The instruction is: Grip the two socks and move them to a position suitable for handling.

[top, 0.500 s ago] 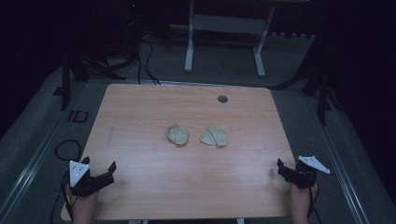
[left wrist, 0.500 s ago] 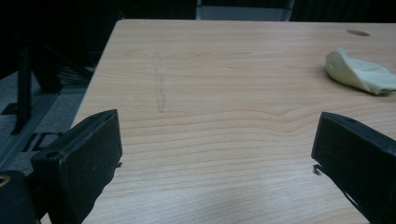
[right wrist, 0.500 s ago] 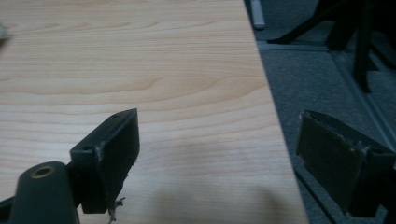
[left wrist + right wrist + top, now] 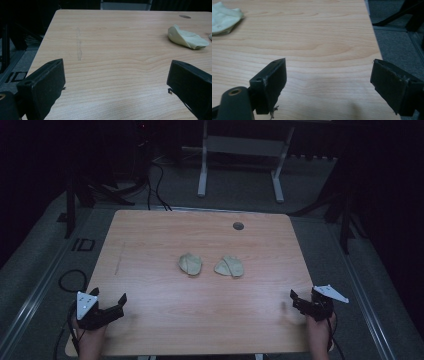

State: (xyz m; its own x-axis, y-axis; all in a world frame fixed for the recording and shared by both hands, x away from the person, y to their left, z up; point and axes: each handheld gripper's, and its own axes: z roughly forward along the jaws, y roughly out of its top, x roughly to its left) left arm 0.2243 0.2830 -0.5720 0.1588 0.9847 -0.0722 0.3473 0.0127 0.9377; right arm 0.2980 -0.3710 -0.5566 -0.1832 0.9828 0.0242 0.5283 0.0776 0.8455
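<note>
High view: a wooden table [image 4: 150, 245] with two pale folded cloths near its middle, the left cloth [image 4: 190, 264] and the right cloth [image 4: 229, 266] lying close together but apart. A small dark round hole [image 4: 238, 225] sits in the tabletop near the far edge. The left gripper [image 4: 111, 303] rests at the near left corner, held by a hand [image 4: 90, 340], its jaws spread wide with nothing between them. The right gripper [image 4: 296, 301] is at the near right edge, held by the other hand [image 4: 318, 332], jaws likewise apart and empty. Both are well apart from the cloths. In the left gripper view, the two black jaws stand far apart over bare wood, with the left cloth [image 4: 187, 38] ahead to the right and a faint grey streak [image 4: 79, 45] on the table. In the right gripper view, the jaws gape over the table's right edge, with the right cloth [image 4: 224, 18] at the upper left and grey floor [image 4: 397, 37] beyond the edge.
</note>
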